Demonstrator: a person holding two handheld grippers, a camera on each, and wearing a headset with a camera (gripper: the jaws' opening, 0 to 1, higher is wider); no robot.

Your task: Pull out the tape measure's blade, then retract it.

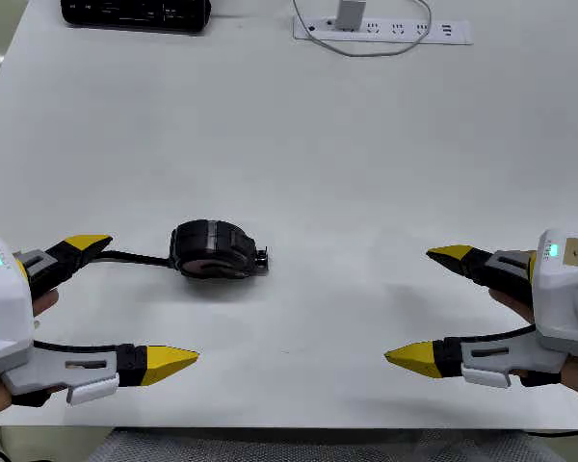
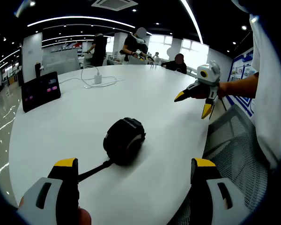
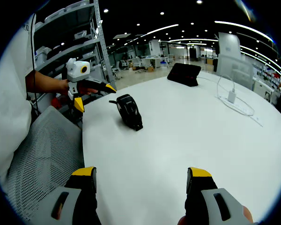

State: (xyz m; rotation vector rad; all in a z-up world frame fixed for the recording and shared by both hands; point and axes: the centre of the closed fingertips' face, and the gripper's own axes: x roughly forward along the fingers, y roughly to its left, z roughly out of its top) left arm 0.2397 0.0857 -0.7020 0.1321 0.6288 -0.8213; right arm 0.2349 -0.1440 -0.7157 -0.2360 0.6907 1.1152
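Position of tape measure (image 1: 212, 250): left of centre on white table (image 1: 366, 144), nearer the person's edge than the far one. Rests on its side, black case, blade fully wound in, hook tab (image 1: 262, 258) tight against the case mouth on the right. Trails a black strap (image 1: 135, 258) leftward, right up to the upper jaw of left gripper (image 1: 154, 298); cannot tell whether strap and jaw touch.

Left gripper: jaws spread wide, yellow tips well apart, nothing between them. Hovers just left of the case, not touching it. Seen from its own camera as left gripper (image 2: 135, 164) with tape measure (image 2: 124, 139) straight ahead between the jaw lines.

Right gripper (image 1: 407, 304): jaws likewise wide, gripping nothing, well apart from the tape measure, over bare table on the right. Same spread in its own view (image 3: 140, 171), with tape measure (image 3: 129, 111) far ahead and left gripper (image 3: 97, 99) just beside it.

Far edge of table: power strip (image 1: 380, 29) with white charger (image 1: 350, 13) plugged in, dark device (image 1: 135, 12) at far left. Mesh seat (image 1: 270, 448) below near edge. People (image 2: 136, 44) in the background beyond the table.
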